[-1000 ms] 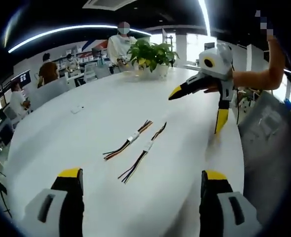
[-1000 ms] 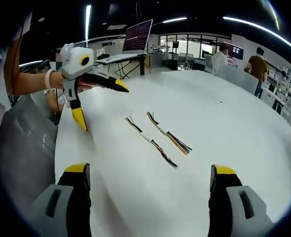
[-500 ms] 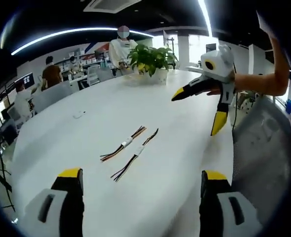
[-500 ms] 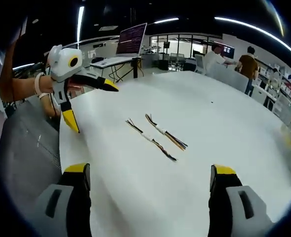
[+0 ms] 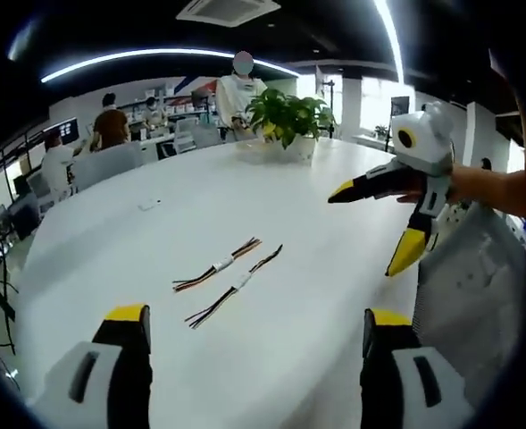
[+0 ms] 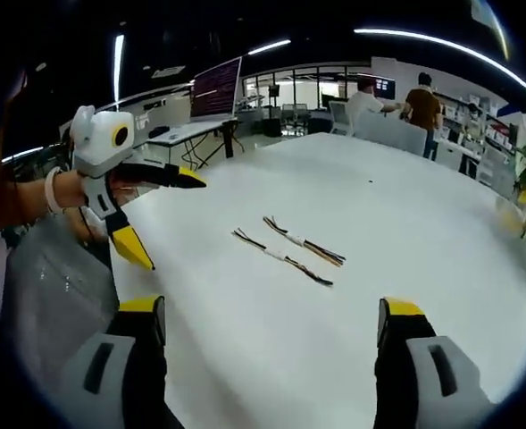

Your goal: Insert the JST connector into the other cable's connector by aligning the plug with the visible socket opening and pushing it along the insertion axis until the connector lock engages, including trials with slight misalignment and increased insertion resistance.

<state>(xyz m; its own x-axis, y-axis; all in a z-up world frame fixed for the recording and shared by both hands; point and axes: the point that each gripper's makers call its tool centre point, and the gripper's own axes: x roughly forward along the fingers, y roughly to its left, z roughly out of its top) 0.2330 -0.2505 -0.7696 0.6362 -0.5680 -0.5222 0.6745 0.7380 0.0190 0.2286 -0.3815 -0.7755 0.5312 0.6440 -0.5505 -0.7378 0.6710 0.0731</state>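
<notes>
Both cables lie side by side mid-desk, well clear of every edge, bare white top all round. Left tool and right tool hover with jaws spread wide, empty. Connector details too small to make out

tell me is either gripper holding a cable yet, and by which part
Nothing is held. Both cables lie loose, side by side on the white table. The left gripper and right gripper are open, above the table, apart from the cables.

Both views look across the white table from opposite sides, sharing the two cables between.
</notes>
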